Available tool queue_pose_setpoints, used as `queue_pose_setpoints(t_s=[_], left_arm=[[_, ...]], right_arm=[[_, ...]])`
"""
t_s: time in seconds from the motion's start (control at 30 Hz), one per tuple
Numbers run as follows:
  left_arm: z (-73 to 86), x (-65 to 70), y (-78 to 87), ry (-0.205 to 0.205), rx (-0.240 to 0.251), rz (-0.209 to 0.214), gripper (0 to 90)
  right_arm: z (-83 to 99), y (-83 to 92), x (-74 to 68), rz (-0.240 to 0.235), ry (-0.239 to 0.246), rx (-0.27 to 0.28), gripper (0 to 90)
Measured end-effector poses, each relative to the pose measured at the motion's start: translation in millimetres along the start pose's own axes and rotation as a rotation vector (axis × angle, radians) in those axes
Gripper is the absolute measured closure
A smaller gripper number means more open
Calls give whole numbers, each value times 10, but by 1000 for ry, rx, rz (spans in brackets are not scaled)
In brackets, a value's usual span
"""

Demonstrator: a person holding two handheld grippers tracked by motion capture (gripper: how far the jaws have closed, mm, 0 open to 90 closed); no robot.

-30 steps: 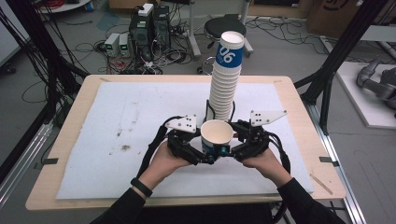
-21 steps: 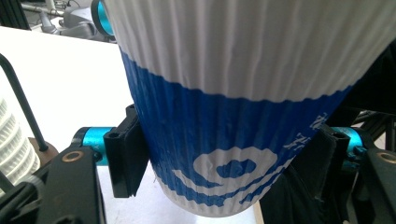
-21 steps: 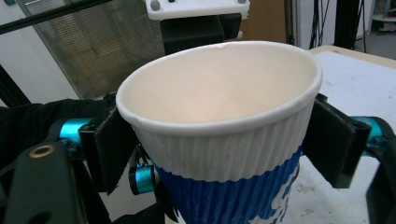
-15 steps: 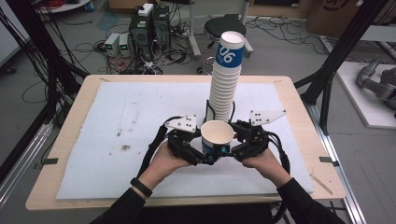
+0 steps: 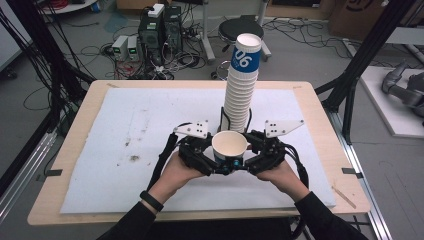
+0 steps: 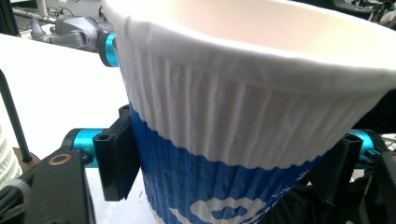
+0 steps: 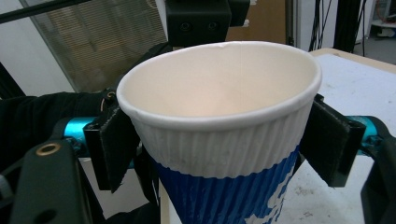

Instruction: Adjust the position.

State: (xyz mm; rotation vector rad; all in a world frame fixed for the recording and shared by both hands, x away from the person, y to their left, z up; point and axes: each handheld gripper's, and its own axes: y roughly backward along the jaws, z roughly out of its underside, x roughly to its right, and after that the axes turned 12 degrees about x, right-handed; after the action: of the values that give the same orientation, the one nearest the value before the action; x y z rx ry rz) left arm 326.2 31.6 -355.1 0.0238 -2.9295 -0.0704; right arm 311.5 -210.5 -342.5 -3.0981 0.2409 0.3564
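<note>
Ribbed white-and-blue paper cup (image 5: 229,146) stands upright, mouth up, long axis vertical, near the table's (image 5: 75,150) front edge, just before the tall cup stack (image 5: 242,85). Right gripper (image 7: 219,140) grasps its sides. Left gripper (image 6: 224,172) jaws have just been opening, the cup between them. Cup position unchanged.

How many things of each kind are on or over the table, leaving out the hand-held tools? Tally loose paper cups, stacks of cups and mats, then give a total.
Loose paper cup: 1
Stack of paper cups: 1
White mat: 1
Total: 3
</note>
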Motion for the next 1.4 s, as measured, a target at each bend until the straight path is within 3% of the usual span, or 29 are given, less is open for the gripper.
queue_pose_setpoints(t_s=[0.2, 0.6, 0.77, 0.97, 1.4], left_arm=[[-9, 5, 8, -11, -4, -4, 244], [-96, -11, 155, -38, 11, -36, 245], [-140, -10, 221, -41, 34, -53, 245], [-177, 2, 250, -50, 50, -59, 245], [-183, 20, 215, -47, 55, -54, 245]], right_arm=[[3, 2, 4, -4, -5, 0, 188], [-52, 167, 42, 37, 46, 20, 182], [-14, 202, 72, 59, 74, -10, 183], [45, 160, 80, 80, 99, -48, 183], [217, -23, 28, 73, 134, -92, 183]])
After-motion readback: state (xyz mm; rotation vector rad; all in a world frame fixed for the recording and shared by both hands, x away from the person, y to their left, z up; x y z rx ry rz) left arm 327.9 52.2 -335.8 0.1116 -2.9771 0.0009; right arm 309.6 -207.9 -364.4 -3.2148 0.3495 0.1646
